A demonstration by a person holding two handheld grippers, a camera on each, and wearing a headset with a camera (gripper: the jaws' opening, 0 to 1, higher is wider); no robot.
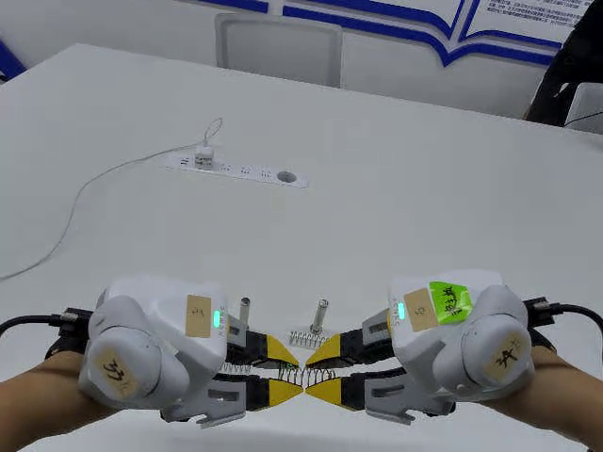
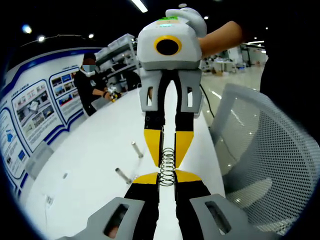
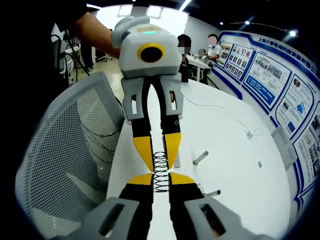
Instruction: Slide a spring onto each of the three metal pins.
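Observation:
My left gripper [image 1: 283, 372] and right gripper [image 1: 325, 371] meet tip to tip at the table's near edge. One spring [image 1: 290, 377] runs lengthwise between their yellow fingertips, and both pairs of jaws close on it. In the left gripper view the spring [image 2: 167, 167] spans from my own tips up into the right gripper's fingers [image 2: 152, 142]. The right gripper view has the same spring [image 3: 160, 172] between both pairs of tips. Just beyond the grippers two metal pins [image 1: 244, 309] [image 1: 320, 311] stand upright, and another spring [image 1: 306, 337] lies on the table by the right pin.
A white power strip [image 1: 240, 171] with a thin cable [image 1: 94, 184] lies mid-table. A chair back [image 1: 278, 47] stands at the far edge. A white mesh chair [image 2: 270, 150] is beside the table, and people [image 2: 92, 80] stand in the background.

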